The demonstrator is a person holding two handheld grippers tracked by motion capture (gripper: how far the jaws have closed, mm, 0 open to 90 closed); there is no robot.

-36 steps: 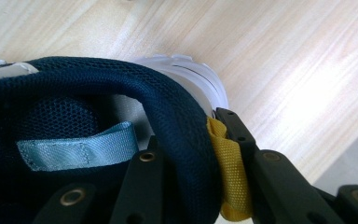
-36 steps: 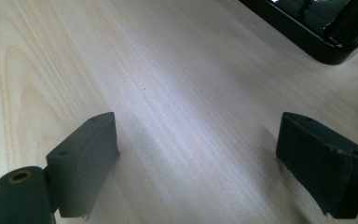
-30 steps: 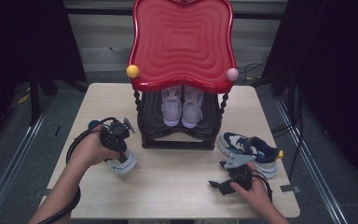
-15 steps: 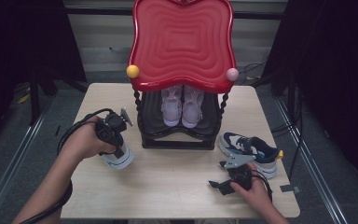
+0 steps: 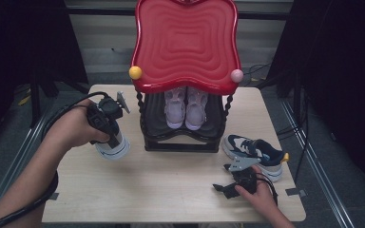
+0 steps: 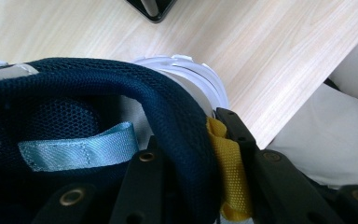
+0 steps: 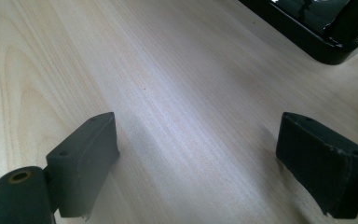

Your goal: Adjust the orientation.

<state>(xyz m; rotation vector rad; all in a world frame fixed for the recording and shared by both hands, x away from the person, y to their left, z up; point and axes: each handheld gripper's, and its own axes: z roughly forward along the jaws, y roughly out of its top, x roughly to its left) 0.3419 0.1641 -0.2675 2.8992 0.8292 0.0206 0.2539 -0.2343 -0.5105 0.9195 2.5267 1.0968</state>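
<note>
While left tongs [image 6: 186,186] grip sneaker [image 6: 74,121], right tongs [image 7: 196,168] gape.

High view. A stand [image 5: 180,137] is placed at the centre rear of the surface [image 5: 171,185], with a tray [image 5: 186,42] set on top of it and a pair of shoes [image 5: 186,107] lodged inside, beneath the tray. To the left of the stand, a sneaker [image 5: 113,148] is held in the jaws of the left gripper [image 5: 105,121], clear of the surface. At lower right of the stand, a second sneaker [image 5: 254,154] is laid on the surface; just in front of it, nearer the bottom edge, the right gripper [image 5: 235,183] is rested.
</note>
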